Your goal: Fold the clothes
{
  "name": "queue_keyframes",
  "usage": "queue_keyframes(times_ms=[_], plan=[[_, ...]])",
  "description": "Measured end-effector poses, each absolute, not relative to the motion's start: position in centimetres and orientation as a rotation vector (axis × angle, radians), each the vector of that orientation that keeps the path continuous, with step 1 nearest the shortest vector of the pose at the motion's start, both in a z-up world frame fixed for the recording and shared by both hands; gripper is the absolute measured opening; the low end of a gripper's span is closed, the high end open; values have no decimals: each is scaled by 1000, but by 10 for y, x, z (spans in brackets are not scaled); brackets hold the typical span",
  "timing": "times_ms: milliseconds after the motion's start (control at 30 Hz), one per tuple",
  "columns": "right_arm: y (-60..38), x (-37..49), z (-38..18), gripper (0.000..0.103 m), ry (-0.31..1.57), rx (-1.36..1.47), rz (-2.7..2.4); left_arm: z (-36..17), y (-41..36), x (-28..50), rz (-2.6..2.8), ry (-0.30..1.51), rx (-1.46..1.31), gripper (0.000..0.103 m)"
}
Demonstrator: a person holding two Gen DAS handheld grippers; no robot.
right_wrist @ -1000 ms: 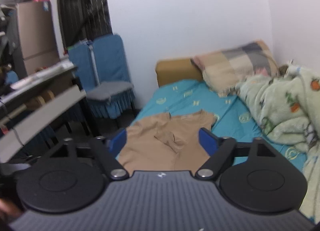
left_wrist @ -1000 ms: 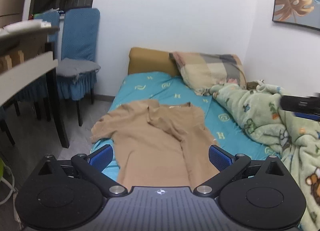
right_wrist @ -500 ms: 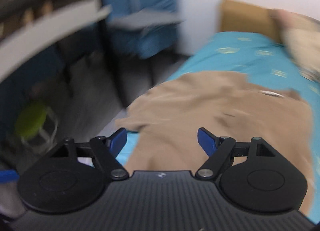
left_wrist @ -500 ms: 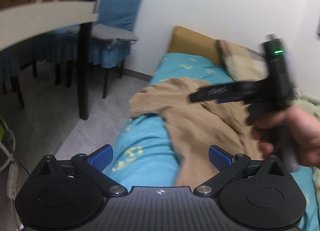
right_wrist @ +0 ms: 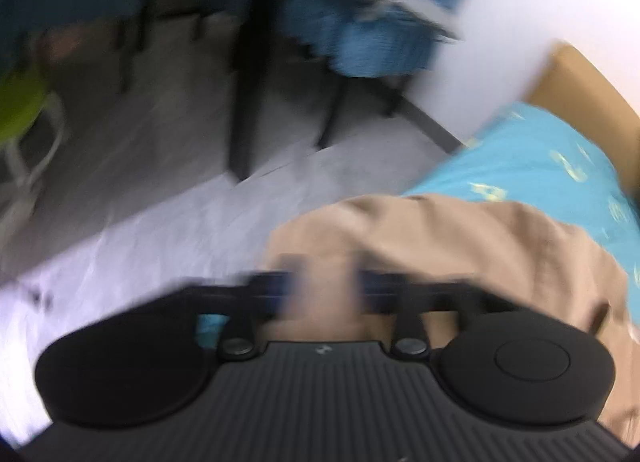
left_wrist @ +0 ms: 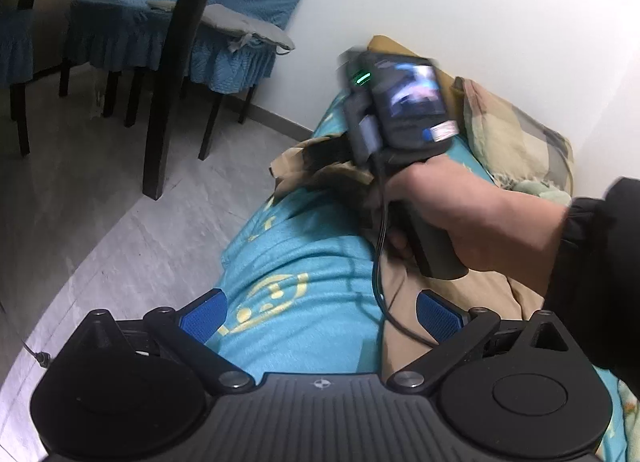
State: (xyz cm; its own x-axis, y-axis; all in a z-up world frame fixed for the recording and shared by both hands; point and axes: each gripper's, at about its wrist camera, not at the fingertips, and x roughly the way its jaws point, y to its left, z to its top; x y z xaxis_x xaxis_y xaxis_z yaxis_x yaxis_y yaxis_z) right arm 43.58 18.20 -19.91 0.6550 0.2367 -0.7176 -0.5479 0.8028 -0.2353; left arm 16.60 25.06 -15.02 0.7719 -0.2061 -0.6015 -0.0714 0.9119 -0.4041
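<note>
Since half a second back: right gripper [right_wrist: 320,294] closing on tan shirt [right_wrist: 460,238] sleeve between fingers; left gripper [left_wrist: 318,308] spread, empty. Advise seating cloth deep before pulling across.

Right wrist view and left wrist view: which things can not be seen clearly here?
- Right gripper: right wrist view is motion-blurred; its fingers seem closed on the tan shirt, but the grip is unclear.
- Shirt's sleeve end: left wrist view, hidden behind the right hand and its device.
- Patchwork pillow: partly hidden by that device.
- Left gripper: open over the turquoise sheet.
</note>
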Motion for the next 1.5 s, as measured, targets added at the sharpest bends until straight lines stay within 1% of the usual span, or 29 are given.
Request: queue_keyframes(times_ms=[67, 133, 233, 367, 567, 733, 800, 900, 933, 967, 1033, 1067, 1267, 1367, 1500], plan=[[163, 436, -181, 7, 679, -365, 436, -149, 252, 167, -68, 675, -456, 102], [142, 423, -159, 7, 570, -328, 408, -145, 253, 165, -63, 648, -477, 101], [94, 407, -122, 7, 465, -188, 351, -137, 254, 159, -76, 619, -505, 101], [26, 396, -99, 7, 422, -68, 245, -124, 242, 151, -83, 585, -450, 101], [-79, 381, -96, 7, 368, 89, 20, -114, 215, 148, -100, 558, -303, 101], [-167, 381, -152, 8, 472, 219, -238, -120, 201, 155, -148, 569, -264, 101], [-193, 377, -176, 8, 535, 249, -261, -124, 196, 159, -181, 578, -262, 101], [-213, 370, -192, 15, 580, 328, -163, -129, 190, 164, -220, 586, -264, 101], [-214, 366, -190, 35, 592, 333, -128, -131, 188, 166, -228, 586, -260, 101], [-215, 362, -188, 64, 603, 335, -94, -132, 186, 167, -236, 587, -256, 101], [-209, 342, -175, 84, 562, 303, -44, -133, 182, 166, -252, 590, -249, 101], [-203, 331, -166, 81, 543, 274, -26, -133, 180, 165, -259, 590, -246, 101], [-173, 236, -97, 81, 440, 101, 46, -127, 166, 151, -281, 612, -222, 101], [-171, 169, -64, 81, 399, 104, 87, -126, 159, 141, -283, 652, -218, 101], [-173, 95, -43, 81, 421, 195, 72, -118, 142, 125, -281, 672, -175, 101]])
